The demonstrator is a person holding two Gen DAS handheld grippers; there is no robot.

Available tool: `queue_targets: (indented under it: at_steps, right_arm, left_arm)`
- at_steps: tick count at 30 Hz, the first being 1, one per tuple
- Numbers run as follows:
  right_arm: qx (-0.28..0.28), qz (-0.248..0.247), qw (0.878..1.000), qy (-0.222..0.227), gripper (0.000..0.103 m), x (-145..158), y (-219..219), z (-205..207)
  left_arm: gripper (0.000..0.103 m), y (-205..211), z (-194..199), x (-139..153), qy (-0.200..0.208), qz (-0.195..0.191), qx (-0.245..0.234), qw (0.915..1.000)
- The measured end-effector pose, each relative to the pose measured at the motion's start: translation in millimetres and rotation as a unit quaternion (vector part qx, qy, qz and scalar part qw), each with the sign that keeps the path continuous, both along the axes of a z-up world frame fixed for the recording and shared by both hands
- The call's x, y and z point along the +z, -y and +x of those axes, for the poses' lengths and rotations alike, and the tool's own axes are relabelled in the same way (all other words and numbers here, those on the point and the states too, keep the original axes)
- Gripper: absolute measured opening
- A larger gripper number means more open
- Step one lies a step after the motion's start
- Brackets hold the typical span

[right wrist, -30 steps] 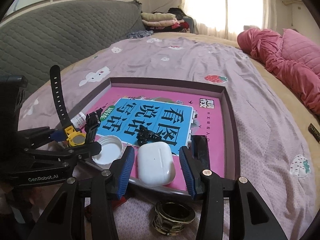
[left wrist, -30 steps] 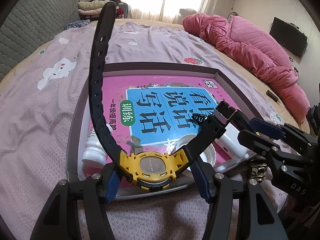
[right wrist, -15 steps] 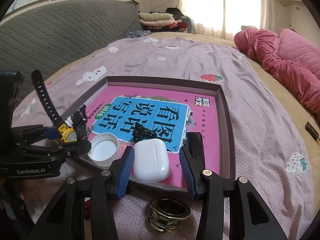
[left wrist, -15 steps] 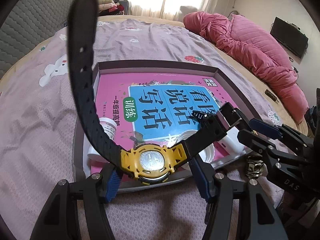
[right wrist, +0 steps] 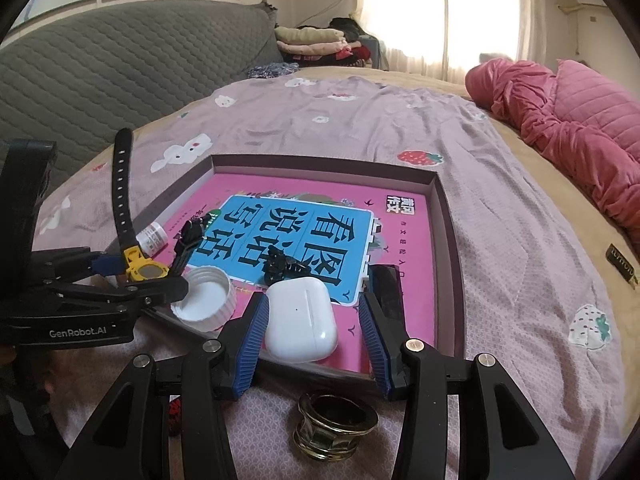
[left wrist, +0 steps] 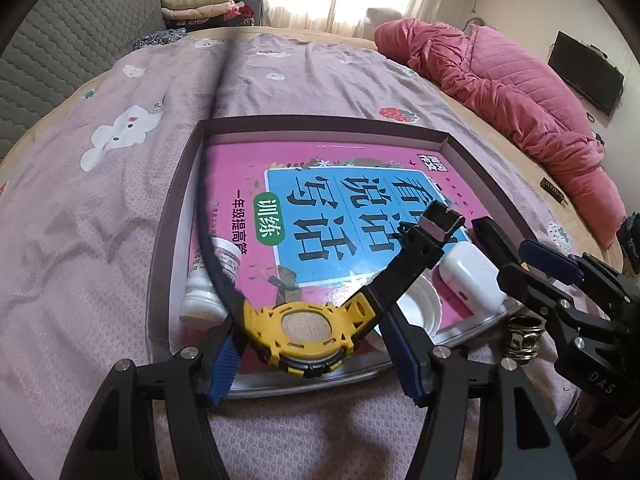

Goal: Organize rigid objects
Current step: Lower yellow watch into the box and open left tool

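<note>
Your left gripper (left wrist: pixel 312 356): fingers opening, yellow watch (left wrist: pixel 306 330) between them. Right gripper (right wrist: pixel 316 344): fingers part open, left pad touching the white earbud case (right wrist: pixel 300 320).

Lilac printed bedsheet (right wrist: pixel 400 128); pink quilt (right wrist: pixel 572 120) bunched right; grey padded headboard (right wrist: pixel 100 68); folded clothes (right wrist: pixel 316 42) by bright window (right wrist: pixel 404 4).

In the tray (right wrist: pixel 447 216), a book (right wrist: pixel 304 240) lay under the earbud case (right wrist: pixel 300 320), with the cap (right wrist: pixel 204 296) to its left.
</note>
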State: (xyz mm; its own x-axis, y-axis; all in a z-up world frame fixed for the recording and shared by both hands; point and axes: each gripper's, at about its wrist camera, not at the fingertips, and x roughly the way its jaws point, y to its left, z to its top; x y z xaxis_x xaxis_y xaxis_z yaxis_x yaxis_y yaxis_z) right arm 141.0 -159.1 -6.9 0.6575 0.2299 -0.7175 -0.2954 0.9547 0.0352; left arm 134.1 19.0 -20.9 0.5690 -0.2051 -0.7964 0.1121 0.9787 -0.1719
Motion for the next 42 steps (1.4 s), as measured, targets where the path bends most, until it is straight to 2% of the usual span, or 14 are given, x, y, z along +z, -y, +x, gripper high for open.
queue_targets:
  at_steps: [11,15,42]
  right_arm:
    - [0.001,0.000,1.000,0.003,0.049,2.1,1.2,-2.0]
    - [-0.003,0.002,1.000,0.005,0.055,3.7,3.0,-3.9]
    - [-0.014,0.001,1.000,0.019,0.057,16.6,10.2,-19.9]
  left_arm:
    - [0.065,-5.2,-9.9,7.1,0.001,-0.004,-0.001,1.0000]
    - [0.065,-7.0,-13.8,9.1,0.002,-0.005,-0.001,1.0000]
    - [0.065,-10.1,-29.6,20.5,0.014,0.000,0.007,0.9999]
